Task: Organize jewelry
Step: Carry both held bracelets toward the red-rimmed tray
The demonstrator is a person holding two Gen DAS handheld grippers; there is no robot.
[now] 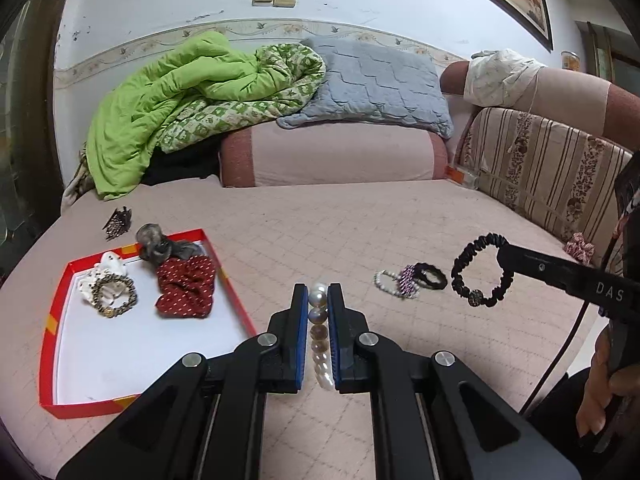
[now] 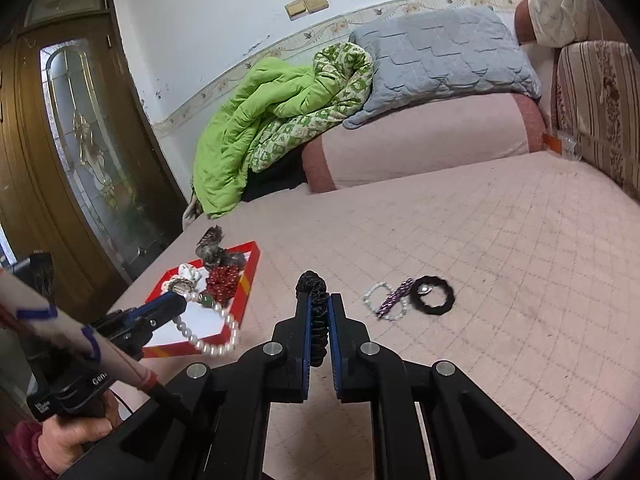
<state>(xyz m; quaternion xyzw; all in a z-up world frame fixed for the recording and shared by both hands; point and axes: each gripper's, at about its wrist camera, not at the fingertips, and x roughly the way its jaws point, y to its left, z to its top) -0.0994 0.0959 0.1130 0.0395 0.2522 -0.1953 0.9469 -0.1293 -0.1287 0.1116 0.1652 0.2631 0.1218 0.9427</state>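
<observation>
We see glossy pearl beads (image 1: 319,334), a matt crinkled cloth scrunchie (image 1: 482,270), a smooth glossy cardboard tray (image 1: 236,300), quilted matt bedcover (image 1: 360,232).

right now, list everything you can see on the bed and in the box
box: 1, red, white inside, bed's left
scrunchies in box: red dotted, grey, white
beaded ring: 1, gold-brown, in box
hair claw: 1, dark, behind box
loose pile: white bead bracelet, purple piece, black scrunchie, mid-bed
quilt: 1, green, back
pillow: 1, grey-blue
left tongs: shut on pearl necklace
right tongs: shut on black hair tie
</observation>
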